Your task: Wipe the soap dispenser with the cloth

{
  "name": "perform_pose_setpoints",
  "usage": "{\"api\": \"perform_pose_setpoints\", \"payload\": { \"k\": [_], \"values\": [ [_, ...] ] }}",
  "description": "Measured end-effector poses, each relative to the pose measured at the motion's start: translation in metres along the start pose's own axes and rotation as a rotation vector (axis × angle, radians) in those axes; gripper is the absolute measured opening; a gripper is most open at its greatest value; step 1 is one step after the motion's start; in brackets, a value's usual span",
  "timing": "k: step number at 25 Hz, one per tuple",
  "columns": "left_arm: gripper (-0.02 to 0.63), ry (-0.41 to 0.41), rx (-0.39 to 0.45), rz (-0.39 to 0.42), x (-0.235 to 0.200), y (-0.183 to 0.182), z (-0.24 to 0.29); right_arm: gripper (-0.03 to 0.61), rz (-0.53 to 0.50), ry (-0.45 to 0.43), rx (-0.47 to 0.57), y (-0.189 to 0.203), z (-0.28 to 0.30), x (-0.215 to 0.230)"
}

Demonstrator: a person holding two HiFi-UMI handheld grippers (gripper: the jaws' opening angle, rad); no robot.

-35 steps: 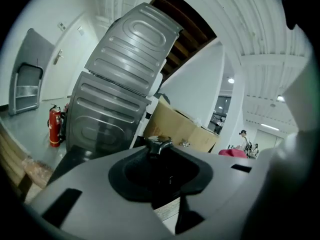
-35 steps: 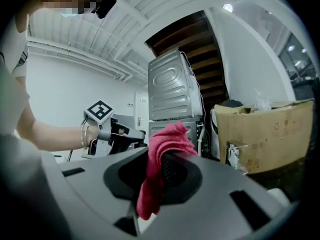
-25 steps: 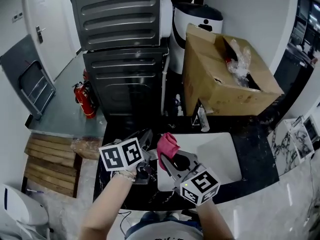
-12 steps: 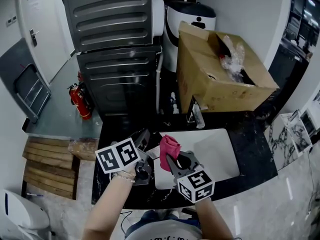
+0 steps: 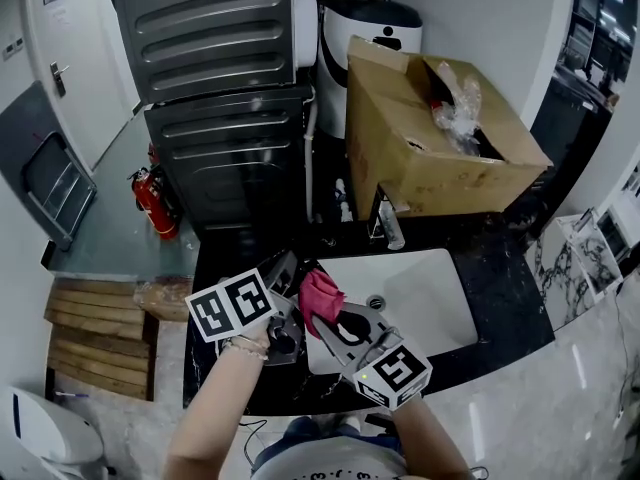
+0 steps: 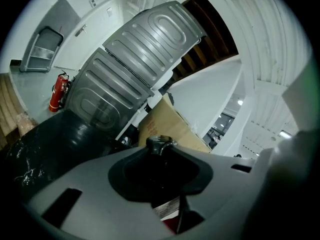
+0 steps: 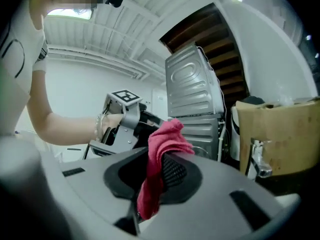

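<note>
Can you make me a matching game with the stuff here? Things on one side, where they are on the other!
Things:
1 cloth
2 soap dispenser
3 fire extinguisher
4 cardboard box

Places:
A on the floor
B in the right tongs
C behind the sink
D in the left tongs

Pairs: 1-B, 2-D, 3-A, 4-C

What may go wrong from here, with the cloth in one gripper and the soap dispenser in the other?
The right gripper pinches only part of the bunched cloth; rubbing may pull it free.
The left gripper holds the soap dispenser near the sink; a hard push may twist it loose or press its pump.
</note>
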State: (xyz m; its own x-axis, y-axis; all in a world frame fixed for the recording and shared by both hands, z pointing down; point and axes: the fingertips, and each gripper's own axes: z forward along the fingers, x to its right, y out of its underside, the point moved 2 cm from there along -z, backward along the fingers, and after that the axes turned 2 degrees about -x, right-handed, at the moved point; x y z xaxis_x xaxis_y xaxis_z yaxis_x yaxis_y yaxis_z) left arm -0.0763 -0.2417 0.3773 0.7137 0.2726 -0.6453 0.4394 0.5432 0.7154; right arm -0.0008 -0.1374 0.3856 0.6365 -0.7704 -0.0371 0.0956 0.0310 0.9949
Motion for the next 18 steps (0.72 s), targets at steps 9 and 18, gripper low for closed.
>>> {"api": "perform_pose_setpoints", "payload": {
  "k": [9,18],
  "values": [
    [0.101,-0.009,-0.011,0.018,0.000,0.001,-0.003,0.055,-0.011,0.020,-0.132,0.024,0.031,0.005],
    [0.101,0.028,0.034,0.046,0.000,-0.008,-0.009,0.055,0.023,0.157,-0.244,0.050,0.007,0.025]
  ]
}}
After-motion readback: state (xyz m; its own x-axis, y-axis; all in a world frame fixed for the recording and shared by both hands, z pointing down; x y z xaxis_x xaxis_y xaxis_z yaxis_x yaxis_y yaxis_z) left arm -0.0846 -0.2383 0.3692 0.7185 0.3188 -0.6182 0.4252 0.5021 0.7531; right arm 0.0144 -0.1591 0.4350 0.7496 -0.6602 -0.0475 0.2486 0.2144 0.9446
